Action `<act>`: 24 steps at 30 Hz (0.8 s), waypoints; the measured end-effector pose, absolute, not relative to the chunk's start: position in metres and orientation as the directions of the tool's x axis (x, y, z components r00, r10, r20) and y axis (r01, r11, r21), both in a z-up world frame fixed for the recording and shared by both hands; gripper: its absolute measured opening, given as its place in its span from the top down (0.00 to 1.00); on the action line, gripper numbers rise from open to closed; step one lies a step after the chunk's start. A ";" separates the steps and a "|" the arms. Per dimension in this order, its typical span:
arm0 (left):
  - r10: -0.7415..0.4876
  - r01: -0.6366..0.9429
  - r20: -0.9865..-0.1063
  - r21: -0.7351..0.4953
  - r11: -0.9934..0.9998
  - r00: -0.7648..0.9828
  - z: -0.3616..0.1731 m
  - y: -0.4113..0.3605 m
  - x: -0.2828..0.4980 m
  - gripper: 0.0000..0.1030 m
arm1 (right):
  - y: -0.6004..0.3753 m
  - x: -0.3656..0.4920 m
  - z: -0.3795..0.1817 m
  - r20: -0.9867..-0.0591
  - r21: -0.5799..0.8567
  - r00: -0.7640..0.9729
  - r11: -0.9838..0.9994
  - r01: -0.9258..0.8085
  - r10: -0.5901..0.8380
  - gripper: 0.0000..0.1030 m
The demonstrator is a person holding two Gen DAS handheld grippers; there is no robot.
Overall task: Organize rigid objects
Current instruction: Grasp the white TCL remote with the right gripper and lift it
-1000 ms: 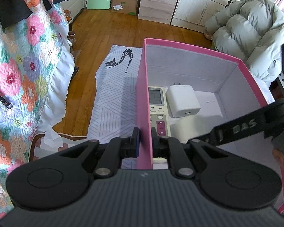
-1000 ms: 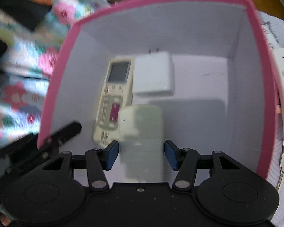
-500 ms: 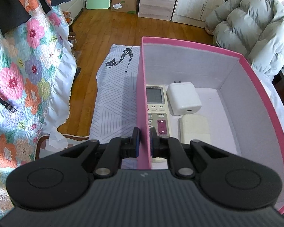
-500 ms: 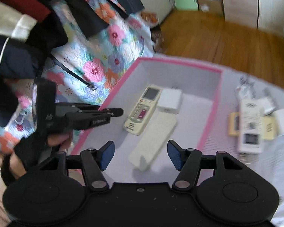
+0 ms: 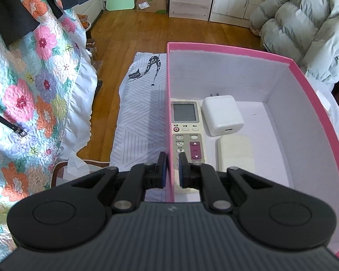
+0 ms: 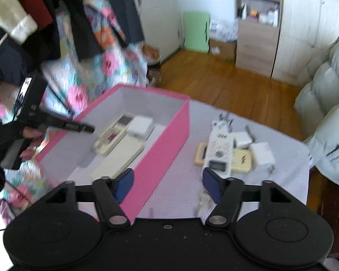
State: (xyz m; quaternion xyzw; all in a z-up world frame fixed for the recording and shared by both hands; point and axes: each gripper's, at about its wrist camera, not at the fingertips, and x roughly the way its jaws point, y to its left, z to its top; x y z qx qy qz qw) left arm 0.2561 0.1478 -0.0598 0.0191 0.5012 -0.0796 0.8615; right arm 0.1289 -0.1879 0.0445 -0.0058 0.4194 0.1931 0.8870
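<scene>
A pink box (image 5: 280, 57) (image 6: 162, 158) with white inner walls stands on a patterned cloth. Inside lie a remote with a screen (image 5: 186, 128) (image 6: 111, 134), a white charger block (image 5: 222, 115) (image 6: 140, 124) and a cream remote lying face down (image 5: 235, 152) (image 6: 119, 160). My left gripper (image 5: 171, 164) (image 6: 88, 128) is shut on the box's left wall. My right gripper (image 6: 167, 184) hangs above the box's right wall, its jaws opening with nothing held. More items lie right of the box: a white remote (image 6: 220, 151), chargers (image 6: 262, 153) and a cream card (image 6: 241, 160).
A floral quilt (image 5: 34, 94) hangs at the left and a grey padded coat (image 5: 305, 27) is piled at the right. Wooden floor (image 5: 133, 36) and cabinets (image 6: 255, 43) lie beyond. A gloved hand (image 6: 2, 140) holds the left gripper. Keys (image 6: 202, 201) lie by my right fingertip.
My right gripper let go of the cream remote in the box, then rose and drew back to the right, opening wider. The left gripper kept its hold on the wall.
</scene>
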 end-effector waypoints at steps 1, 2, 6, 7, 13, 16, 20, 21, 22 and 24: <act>-0.116 0.158 -0.866 -0.043 0.987 0.486 -0.060 0.147 0.256 0.91 | -0.192 0.129 0.039 -0.735 0.157 0.583 0.924 -0.350 0.346 0.28; -0.114 0.158 -0.866 -0.041 0.987 0.487 -0.060 0.147 0.255 0.91 | -0.197 0.131 0.033 -0.739 0.150 0.576 0.919 -0.364 0.349 0.31; -0.108 0.165 -0.868 -0.030 0.986 0.485 -0.060 0.146 0.256 0.91 | -0.213 0.145 -0.002 -0.751 0.150 0.564 0.921 -0.359 0.342 0.39; -0.108 0.166 -0.869 -0.030 0.986 0.484 -0.060 0.146 0.256 0.91 | -0.215 0.148 -0.012 -0.760 0.147 0.555 0.921 -0.361 0.338 0.40; -0.110 0.174 -0.868 -0.027 0.984 0.484 -0.059 0.144 0.256 0.91 | -0.218 0.174 -0.056 -0.769 0.137 0.572 0.947 -0.291 0.287 0.40; -0.110 0.178 -0.868 -0.026 0.984 0.484 -0.059 0.144 0.256 0.91 | -0.213 0.195 -0.066 -0.770 0.127 0.584 0.959 -0.255 0.257 0.40; -0.111 0.178 -0.868 -0.027 0.984 0.484 -0.058 0.144 0.256 0.91 | -0.198 0.229 -0.076 -0.782 0.091 0.584 0.967 -0.239 0.218 0.37; -0.113 0.178 -0.868 -0.028 0.984 0.484 -0.058 0.144 0.256 0.91 | -0.193 0.237 -0.080 -0.789 0.064 0.583 0.970 -0.235 0.193 0.37; -0.114 0.178 -0.867 -0.030 0.984 0.484 -0.059 0.144 0.256 0.91 | -0.190 0.245 -0.086 -0.797 0.035 0.582 0.974 -0.224 0.163 0.36; -0.119 0.179 -0.866 -0.035 0.983 0.485 -0.059 0.145 0.256 0.91 | -0.186 0.258 -0.098 -0.818 0.021 0.561 0.980 -0.196 0.130 0.32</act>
